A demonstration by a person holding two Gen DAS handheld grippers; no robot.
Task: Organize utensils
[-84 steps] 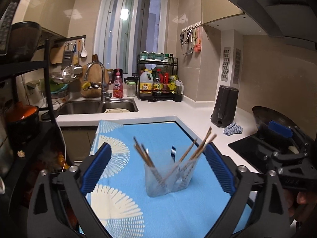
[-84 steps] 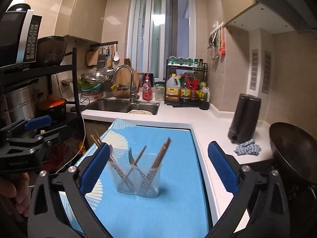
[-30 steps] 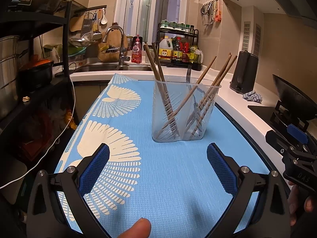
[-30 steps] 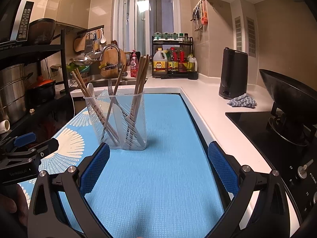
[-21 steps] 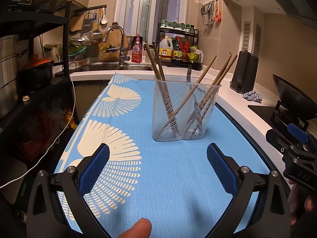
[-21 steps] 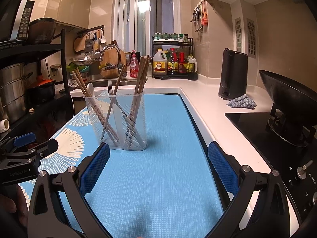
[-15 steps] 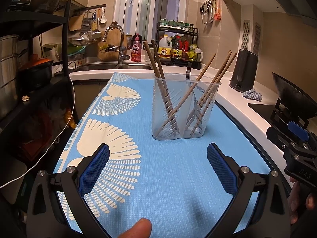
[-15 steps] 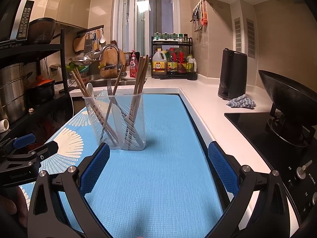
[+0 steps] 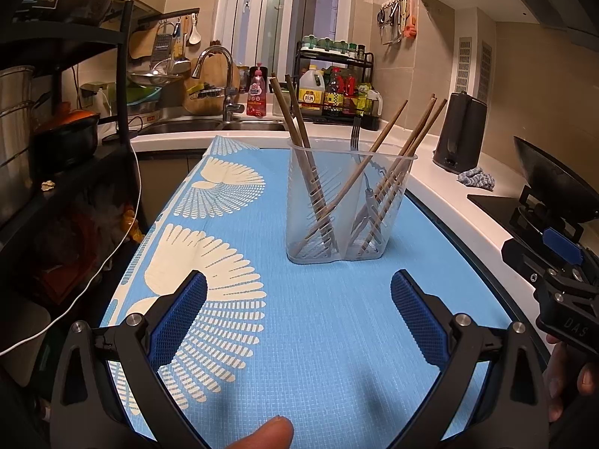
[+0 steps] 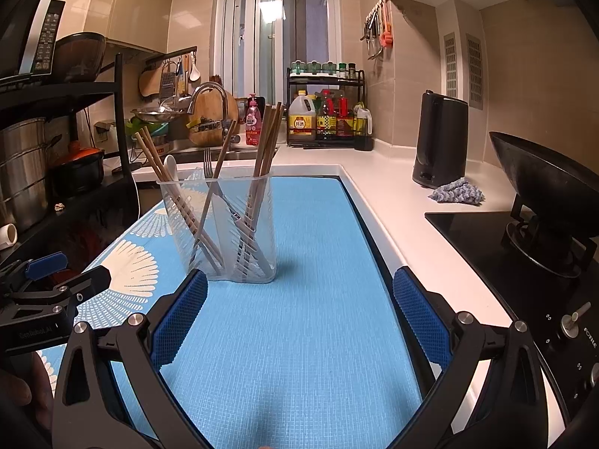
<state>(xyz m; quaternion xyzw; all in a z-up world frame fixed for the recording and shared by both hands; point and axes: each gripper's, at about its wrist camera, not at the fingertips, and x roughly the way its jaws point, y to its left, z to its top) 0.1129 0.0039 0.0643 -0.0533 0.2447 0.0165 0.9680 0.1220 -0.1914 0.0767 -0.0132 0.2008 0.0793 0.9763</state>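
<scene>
A clear plastic utensil holder (image 9: 348,205) (image 10: 224,228) stands upright on the blue patterned mat (image 9: 299,336) (image 10: 299,336). Several wooden chopsticks (image 9: 299,142) (image 10: 267,138), a metal fork (image 9: 355,133) (image 10: 208,162) and a white spoon (image 10: 170,166) lean inside it. My left gripper (image 9: 297,314) is open, low over the mat, a short way in front of the holder. My right gripper (image 10: 299,314) is open too, with the holder ahead and to its left. Nothing sits between either pair of pads.
A sink with a tap (image 9: 221,86) and a rack of bottles (image 10: 325,112) lie at the back. A black kettle (image 10: 440,138) and a grey cloth (image 10: 456,191) stand on the white counter. A wok on the hob (image 10: 543,194) is at right, dark shelves (image 9: 56,86) at left.
Both grippers came down from above to low over the mat in front of the holder. In the last second almost nothing moved; both stay open.
</scene>
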